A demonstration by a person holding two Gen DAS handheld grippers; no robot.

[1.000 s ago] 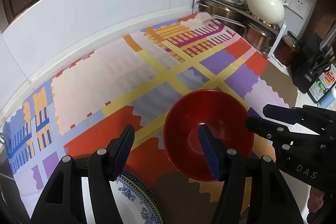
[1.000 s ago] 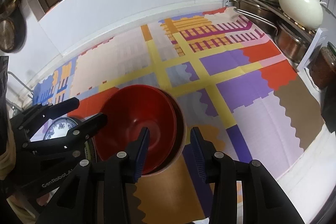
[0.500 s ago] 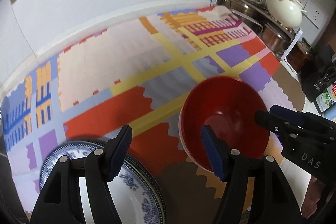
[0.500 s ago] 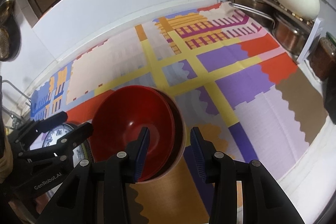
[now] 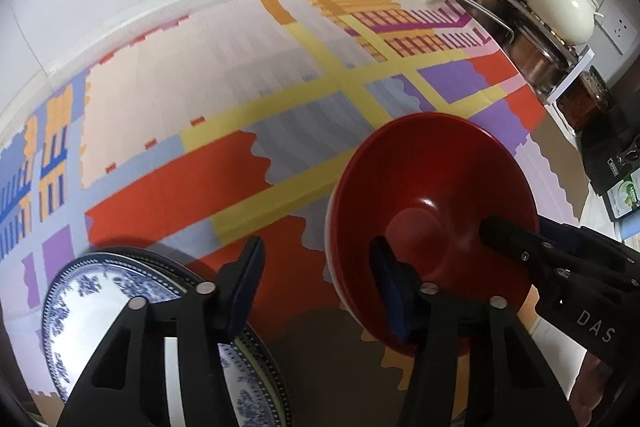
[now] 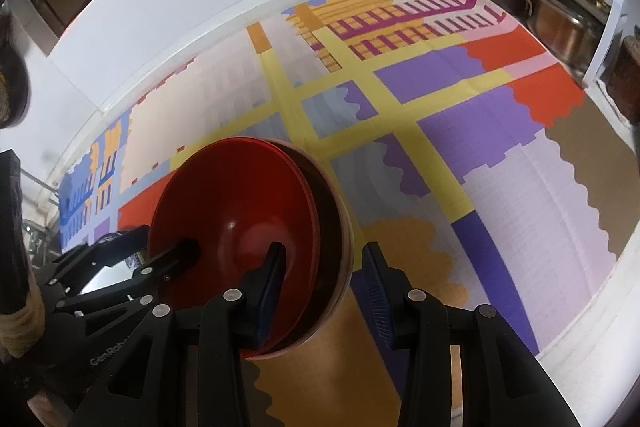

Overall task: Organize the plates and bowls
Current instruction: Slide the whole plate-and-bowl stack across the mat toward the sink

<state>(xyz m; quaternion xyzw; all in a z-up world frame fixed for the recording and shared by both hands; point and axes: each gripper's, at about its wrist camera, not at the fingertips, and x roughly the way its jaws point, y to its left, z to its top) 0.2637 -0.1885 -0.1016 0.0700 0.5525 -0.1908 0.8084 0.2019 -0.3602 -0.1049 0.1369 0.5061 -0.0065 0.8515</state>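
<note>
Red bowls (image 6: 240, 227) are nested on the patterned cloth (image 5: 280, 75) of the desk, just right of the blue-and-white plates (image 5: 100, 307). Their near rim is straddled by the right tool (image 6: 320, 283), partly open, no clamping seen. The left tool (image 5: 316, 287), closing, holds nothing. The stack is best gripped squarely before lifting.
</note>
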